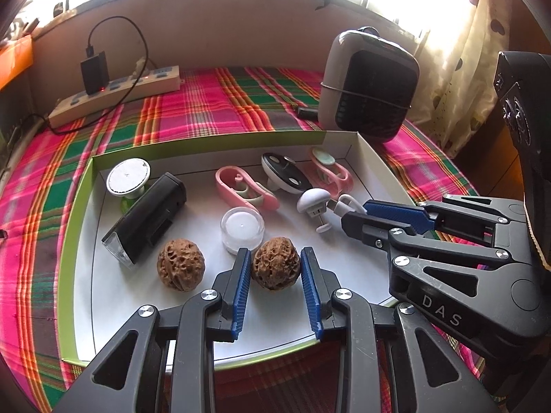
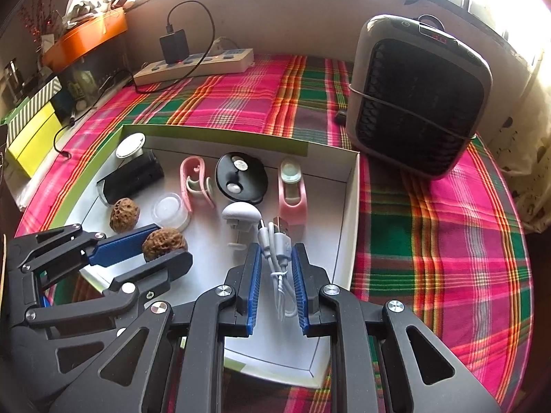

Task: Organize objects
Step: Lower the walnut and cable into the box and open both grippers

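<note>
**Both grippers loaded over the tray, lift or set-down pending**

The left gripper (image 1: 275, 268) is clamped on a walnut (image 1: 274, 262) at lower centre of the left view, pads touching its two sides; the nut sits low over the floor of the tray (image 1: 82, 206), just in front of a candle (image 1: 242, 229), with a second walnut (image 1: 180, 264) beside it to the left; the right gripper (image 2: 275, 275) has its jaws drawn nearly together on a coiled white cable (image 2: 277, 251), plugs poking out past the tips, at lower centre of the right view, near the tray's right wall; whether either thing rests on the tray floor or hangs just clear, I cannot tell.

Judged from this, the step is a paired grasp inside the tray, either picking out or placing in; the next move calls for a steady grip on the round, hard nut, which could squirt sideways, and care that the limp cable does not snag the white plug (image 2: 240, 215) just beyond it.

Writing: "DAS" in pale letters on the right gripper's black body (image 1: 442, 309), at lower right of the left view; a red readout glows on the heater (image 2: 418, 96) at upper right, too blurred to read; no other labels legible.
</note>
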The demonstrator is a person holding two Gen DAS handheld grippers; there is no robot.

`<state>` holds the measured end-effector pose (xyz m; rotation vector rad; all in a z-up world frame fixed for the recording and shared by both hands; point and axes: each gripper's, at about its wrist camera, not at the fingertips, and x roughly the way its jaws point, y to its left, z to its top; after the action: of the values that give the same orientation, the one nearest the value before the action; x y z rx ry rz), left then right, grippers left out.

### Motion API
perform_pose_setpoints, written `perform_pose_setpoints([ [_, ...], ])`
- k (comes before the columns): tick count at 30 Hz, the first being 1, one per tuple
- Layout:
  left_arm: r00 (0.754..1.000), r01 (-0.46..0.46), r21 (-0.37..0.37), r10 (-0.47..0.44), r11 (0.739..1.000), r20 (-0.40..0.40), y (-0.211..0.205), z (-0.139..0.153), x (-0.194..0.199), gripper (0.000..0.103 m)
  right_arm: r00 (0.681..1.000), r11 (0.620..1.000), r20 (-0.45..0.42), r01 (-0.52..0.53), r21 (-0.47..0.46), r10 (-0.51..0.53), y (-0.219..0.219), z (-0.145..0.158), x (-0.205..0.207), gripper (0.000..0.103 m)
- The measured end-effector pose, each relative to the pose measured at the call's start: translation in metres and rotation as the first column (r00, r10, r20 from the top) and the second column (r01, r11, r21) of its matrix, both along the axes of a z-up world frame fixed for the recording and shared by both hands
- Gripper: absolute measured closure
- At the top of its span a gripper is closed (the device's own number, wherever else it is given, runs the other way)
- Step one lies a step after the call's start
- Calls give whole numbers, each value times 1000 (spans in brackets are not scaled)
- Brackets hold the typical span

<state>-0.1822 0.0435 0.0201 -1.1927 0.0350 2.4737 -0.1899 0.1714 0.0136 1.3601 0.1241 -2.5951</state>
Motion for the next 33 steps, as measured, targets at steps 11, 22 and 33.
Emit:
perform_pose_setpoints([
  [11, 1000, 1, -2, -1, 1000, 2, 1, -1, 0, 76, 1000, 1000, 7, -6, -2, 6, -3, -3, -2, 84],
  [22, 1000, 0, -1, 0, 1000, 4, 0, 0, -1, 75, 1000, 1000, 10, -4, -7, 4, -2, -4, -2, 84],
  [33, 1000, -15, -12, 15, 1000, 1, 0, -1, 3, 70, 1000, 1000, 0, 10, -9, -10, -1, -3, -1, 82],
])
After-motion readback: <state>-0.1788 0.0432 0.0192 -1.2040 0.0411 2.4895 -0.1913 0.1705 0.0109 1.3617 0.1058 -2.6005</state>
